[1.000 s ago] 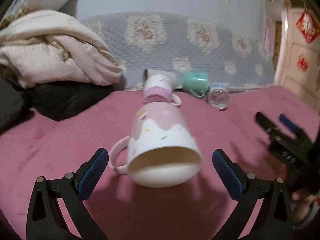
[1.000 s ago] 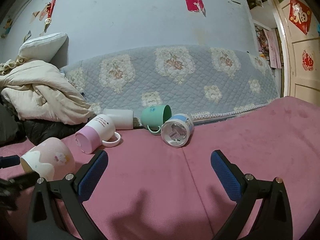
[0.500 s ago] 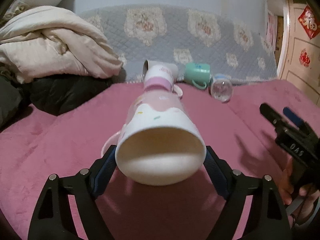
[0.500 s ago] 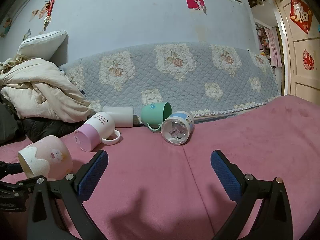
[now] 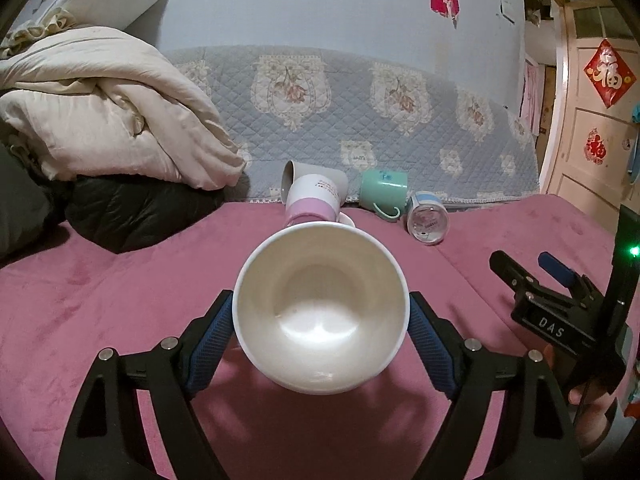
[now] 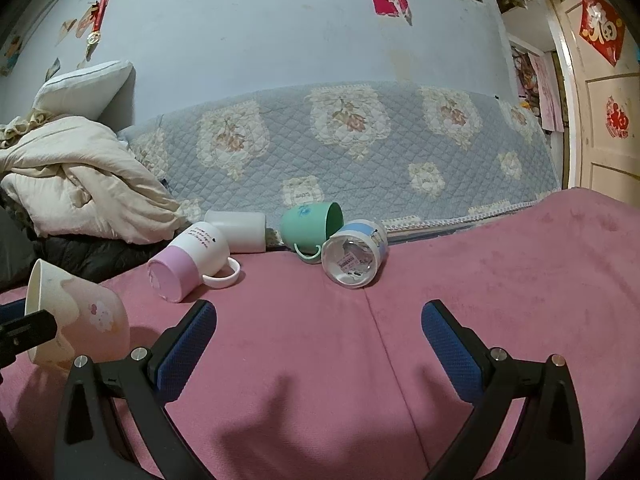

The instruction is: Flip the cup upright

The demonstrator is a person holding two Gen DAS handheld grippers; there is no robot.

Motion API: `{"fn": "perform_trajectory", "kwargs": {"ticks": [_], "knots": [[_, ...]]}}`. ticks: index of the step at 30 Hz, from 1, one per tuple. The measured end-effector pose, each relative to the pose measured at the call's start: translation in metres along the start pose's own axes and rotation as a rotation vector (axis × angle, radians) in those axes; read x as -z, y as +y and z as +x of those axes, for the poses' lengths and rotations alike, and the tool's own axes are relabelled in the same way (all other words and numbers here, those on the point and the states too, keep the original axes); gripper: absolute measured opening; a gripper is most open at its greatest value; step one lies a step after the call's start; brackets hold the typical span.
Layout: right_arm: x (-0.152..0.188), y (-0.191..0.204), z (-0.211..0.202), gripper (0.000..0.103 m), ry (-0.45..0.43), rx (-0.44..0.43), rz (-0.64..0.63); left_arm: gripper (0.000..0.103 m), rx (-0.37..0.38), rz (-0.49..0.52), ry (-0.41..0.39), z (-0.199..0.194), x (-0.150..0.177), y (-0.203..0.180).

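Observation:
My left gripper [image 5: 320, 328] is shut on a pink and white cup [image 5: 320, 312], its blue pads pressed on both sides of the rim. The cup's white mouth faces the camera. In the right wrist view the same cup [image 6: 76, 320] sits tilted at the far left, mouth up and leftward, base near the pink bedspread [image 6: 320, 360]. My right gripper [image 6: 318, 344] is open and empty over the bedspread; it also shows in the left wrist view [image 5: 536, 276] at the right.
Several cups lie on their sides at the back: a pink and white mug [image 6: 192, 260], a white cup [image 6: 240, 230], a green mug [image 6: 312, 226], a blue and white cup [image 6: 354, 254]. A quilted grey cover [image 6: 360, 140] stands behind; folded bedding [image 6: 80, 180] lies left.
My left gripper has closed on the pink and white cup and tipped it, so its mouth turned from lying sideways toward facing up. The right gripper has barely moved.

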State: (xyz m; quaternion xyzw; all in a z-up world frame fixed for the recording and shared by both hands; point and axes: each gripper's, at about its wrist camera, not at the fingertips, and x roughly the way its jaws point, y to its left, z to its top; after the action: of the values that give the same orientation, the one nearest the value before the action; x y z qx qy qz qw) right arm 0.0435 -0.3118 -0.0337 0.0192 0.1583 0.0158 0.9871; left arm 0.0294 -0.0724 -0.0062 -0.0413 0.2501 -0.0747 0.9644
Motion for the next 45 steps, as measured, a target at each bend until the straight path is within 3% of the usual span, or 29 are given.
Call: {"fn": "perform_trajectory", "kwargs": {"ticks": [10,22,26,30,36,41,45], "knots": [[0.000,0.000,0.003,0.103,0.010,-0.004,0.003,0.083,-0.059,0.080,0.079,0.027,-0.021,-0.015],[0.003,0.003,0.005,0.103,0.017,-0.007,-0.008,0.084,-0.068,0.093,0.085,0.053,-0.034,-0.015],[0.003,0.003,0.005,0.103,0.016,-0.007,-0.005,0.094,-0.047,0.076,0.063,0.048,-0.033,-0.010],[0.003,0.003,0.005,0.103,0.019,-0.010,-0.005,0.096,-0.083,0.162,0.059,0.043,-0.030,-0.015],[0.003,0.005,0.004,0.103,0.016,-0.016,-0.013,0.098,-0.068,0.214,0.005,0.018,-0.023,-0.007],[0.003,0.009,-0.004,0.103,-0.016,-0.028,-0.028,0.102,-0.060,0.205,-0.094,-0.014,-0.019,0.011],[0.002,0.015,-0.011,0.103,-0.046,-0.043,-0.052,0.103,-0.130,0.216,-0.211,-0.031,-0.013,0.022]]}}
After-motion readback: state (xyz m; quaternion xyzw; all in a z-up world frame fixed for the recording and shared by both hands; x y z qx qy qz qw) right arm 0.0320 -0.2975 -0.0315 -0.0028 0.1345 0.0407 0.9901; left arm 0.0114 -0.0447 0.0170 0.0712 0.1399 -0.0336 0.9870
